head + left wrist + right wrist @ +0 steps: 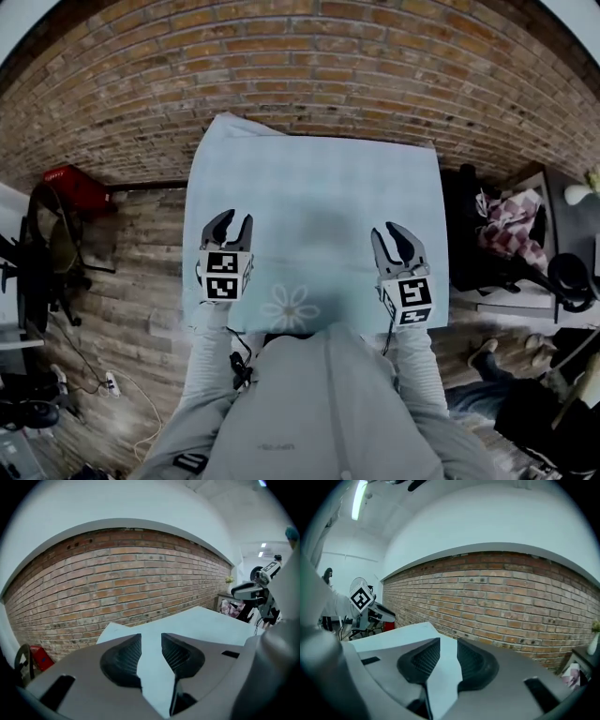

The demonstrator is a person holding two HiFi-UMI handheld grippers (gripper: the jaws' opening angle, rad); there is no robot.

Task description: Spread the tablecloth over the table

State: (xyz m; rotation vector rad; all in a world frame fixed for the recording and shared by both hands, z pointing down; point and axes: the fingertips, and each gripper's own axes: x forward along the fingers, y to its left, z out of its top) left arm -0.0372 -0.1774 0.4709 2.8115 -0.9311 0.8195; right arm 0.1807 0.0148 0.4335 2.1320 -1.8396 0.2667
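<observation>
A pale blue tablecloth [314,206] with a white flower print [291,307] lies over the table, reaching from the brick wall to my body. Its far left corner [228,122] sticks up a little. My left gripper [232,223] hovers over the cloth's near left part, open and holding nothing. Over the near right part my right gripper [397,234] stands the same way, open and holding nothing. In the left gripper view the cloth [197,620] shows through the gap of the left gripper [151,637]. The right gripper view shows the cloth [393,637] between the right gripper's [448,641] spread jaws.
A brick wall [309,66] runs close behind the table. Left of it stand a red object [75,187] and a black chair [47,253] on the wooden floor, with cables [103,380]. To the right is dark furniture piled with clothes [506,230].
</observation>
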